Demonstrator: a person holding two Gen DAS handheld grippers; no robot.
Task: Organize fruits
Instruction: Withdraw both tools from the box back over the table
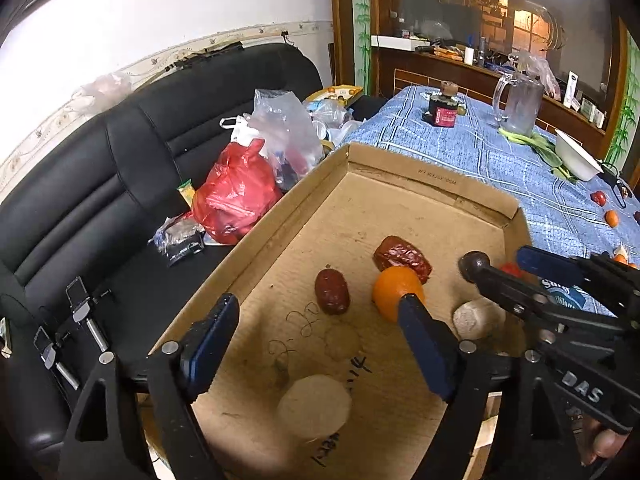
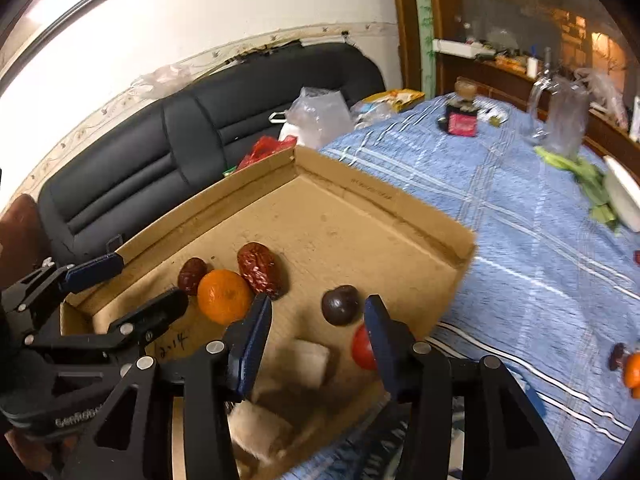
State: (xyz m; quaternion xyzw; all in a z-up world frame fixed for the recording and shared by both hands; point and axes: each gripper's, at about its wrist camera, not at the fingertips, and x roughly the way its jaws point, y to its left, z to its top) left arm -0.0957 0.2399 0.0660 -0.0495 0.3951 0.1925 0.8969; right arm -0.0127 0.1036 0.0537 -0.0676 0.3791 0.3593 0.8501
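The shallow brown cardboard tray (image 1: 404, 184) sits at the edge of the blue plaid tablecloth (image 1: 500, 168), and both tongs hang over it. The left gripper (image 1: 316, 340) is spread wide with nothing between its blue pads; the right gripper (image 2: 318, 340) is partly spread, also gripping nothing.

Hard to make out: a red round fruit (image 2: 362, 346) is half hidden behind the right gripper's right pad, and two pale beige chunks (image 2: 310, 358) below its fingers are blurred. A dark purple round fruit (image 2: 340, 305) lies just ahead of its tips.

The round orange citrus (image 1: 394, 292) sits just beyond the left gripper's right pad, partly covered by it. The big wrinkled red date (image 1: 402, 258) touches it behind, long axis slanting away to the right. The smaller dark red date (image 1: 331, 292) lies ahead between the pads, long axis pointing roughly away.

Writing: "DAS" on the right tool's body in the left view, unreadable black scribbles on the tray floor, faint print on its far wall
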